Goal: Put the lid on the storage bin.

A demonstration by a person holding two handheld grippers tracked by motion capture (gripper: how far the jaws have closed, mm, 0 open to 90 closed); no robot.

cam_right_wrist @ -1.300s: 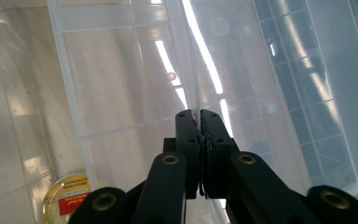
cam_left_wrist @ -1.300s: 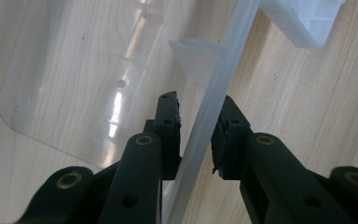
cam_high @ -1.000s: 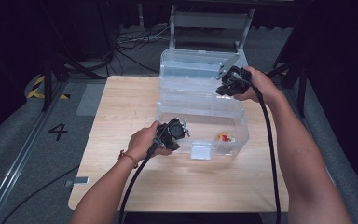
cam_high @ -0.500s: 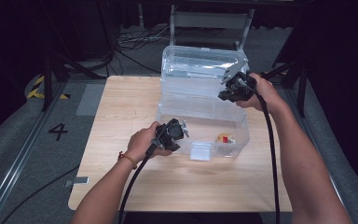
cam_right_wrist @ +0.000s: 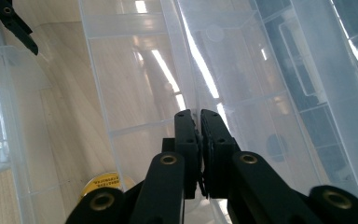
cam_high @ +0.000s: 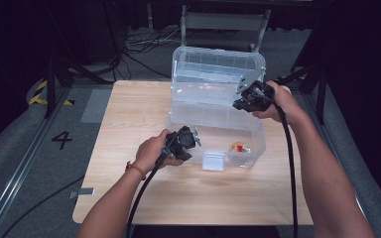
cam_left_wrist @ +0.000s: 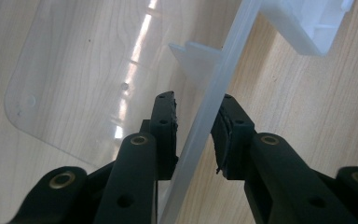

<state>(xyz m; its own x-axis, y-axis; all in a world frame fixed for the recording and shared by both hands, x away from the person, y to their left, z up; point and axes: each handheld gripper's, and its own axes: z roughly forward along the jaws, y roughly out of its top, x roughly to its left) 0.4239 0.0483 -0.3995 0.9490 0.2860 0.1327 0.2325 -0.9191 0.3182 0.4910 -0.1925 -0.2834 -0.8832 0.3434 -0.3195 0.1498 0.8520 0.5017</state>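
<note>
A clear plastic box [cam_high: 213,134] sits in the middle of the wooden table [cam_high: 124,124], and its clear lid [cam_high: 218,74] stands up open at the back. The left gripper [cam_high: 191,141] is at the front left corner of the box. Its two black jaws sit one on each side of the box's thin front wall [cam_left_wrist: 205,126], one inside and one outside. The outside jaw touches the wall, and there is a small gap by the inside jaw, so I cannot tell if it is squeezing. The right gripper [cam_high: 240,101] is up at the right side of the box, near the lid. Its jaws are pressed together, and nothing can be seen between them. Inside the box, near the front right, lies a small yellow and red thing [cam_high: 239,147]. The right gripper view shows it as a round yellow thing [cam_right_wrist: 103,182] on the box floor. A white clasp [cam_high: 213,161] hangs on the front of the box.
</note>
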